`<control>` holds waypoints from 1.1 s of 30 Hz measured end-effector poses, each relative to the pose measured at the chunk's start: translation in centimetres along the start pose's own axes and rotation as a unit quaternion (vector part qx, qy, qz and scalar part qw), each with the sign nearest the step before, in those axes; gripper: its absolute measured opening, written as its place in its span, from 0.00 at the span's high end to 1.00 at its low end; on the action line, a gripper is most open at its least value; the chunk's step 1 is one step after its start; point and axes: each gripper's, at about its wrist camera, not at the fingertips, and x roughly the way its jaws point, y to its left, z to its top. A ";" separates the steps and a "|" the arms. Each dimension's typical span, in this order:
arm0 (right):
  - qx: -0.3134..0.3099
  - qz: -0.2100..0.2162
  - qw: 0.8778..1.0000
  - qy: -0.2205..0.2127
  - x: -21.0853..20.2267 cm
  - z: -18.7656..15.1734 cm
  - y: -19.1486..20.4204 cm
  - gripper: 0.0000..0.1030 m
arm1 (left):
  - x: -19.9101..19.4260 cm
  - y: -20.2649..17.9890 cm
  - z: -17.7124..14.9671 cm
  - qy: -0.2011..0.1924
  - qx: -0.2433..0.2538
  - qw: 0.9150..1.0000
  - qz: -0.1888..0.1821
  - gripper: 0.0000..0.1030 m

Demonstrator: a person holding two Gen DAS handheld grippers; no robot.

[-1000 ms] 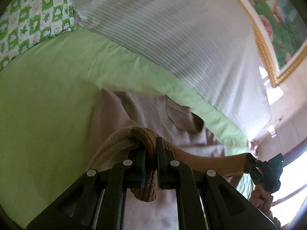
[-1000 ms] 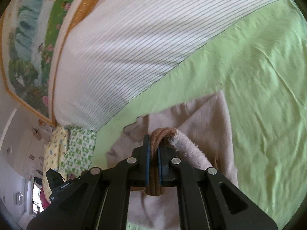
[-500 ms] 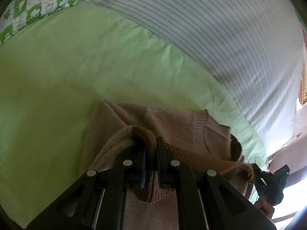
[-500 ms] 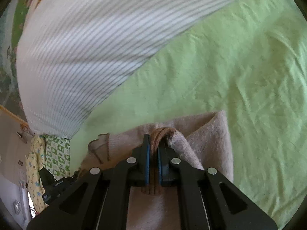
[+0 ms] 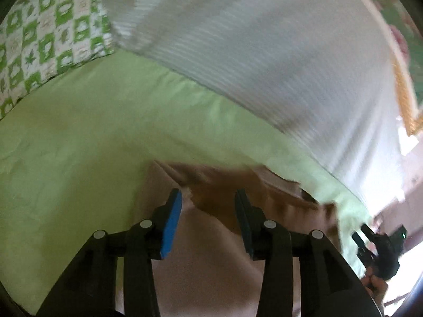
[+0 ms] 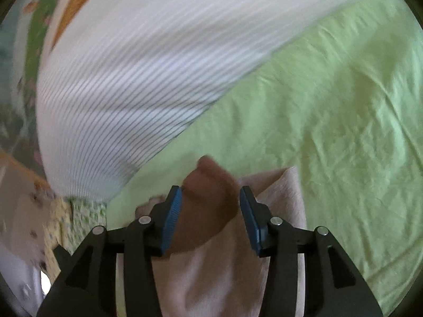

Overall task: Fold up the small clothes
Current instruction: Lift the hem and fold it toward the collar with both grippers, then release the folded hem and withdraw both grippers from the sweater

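Left gripper (image 5: 208, 198): jaws spread wide, blue pads exposed, nothing between them. It sits over the brown knit sweater (image 5: 216, 237), which lies on the light green bedsheet (image 5: 79, 145). A darker brown fold of the knit shows in the gap between the fingers, not touching either pad as far as the blur allows. Whole left wrist view is motion-blurred.

Right gripper (image 6: 210, 196): jaws likewise spread apart, released, gripping nothing. A rounded brown hump of the sweater (image 6: 211, 264) rises between the fingers; contact with the pads cannot be resolved. The paler, pinkish face of the knit extends below and to the right, its right edge lying on the bedsheet (image 6: 330, 132).

Right gripper also visible at the lower right edge of the left wrist view (image 5: 380, 248), with the person's hand (image 5: 375, 285) under it; too blurred there to read the jaws.

Surroundings: white striped bedding (image 5: 264, 66) piled beyond the sweater, bordering the green sheet. Green-and-white checked pillow (image 5: 47, 39) at upper left of the left view. Gold-framed painting (image 5: 404, 87) on the wall at the right.
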 end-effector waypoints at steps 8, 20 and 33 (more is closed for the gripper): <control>-0.208 0.031 0.973 0.099 1.2 -6.8 7.7 0.56 | 0.8 -7.7 -8.3 0.127 0.178 0.970 -0.102 0.57; -0.351 -0.008 0.908 0.229 12.0 -12.1 10.0 0.72 | 8.1 -9.3 -9.8 0.171 0.243 0.953 -0.057 0.61; -0.149 -0.134 0.979 0.041 11.5 -1.2 0.9 0.92 | 10.3 -0.6 -0.4 0.096 0.121 0.986 0.057 0.87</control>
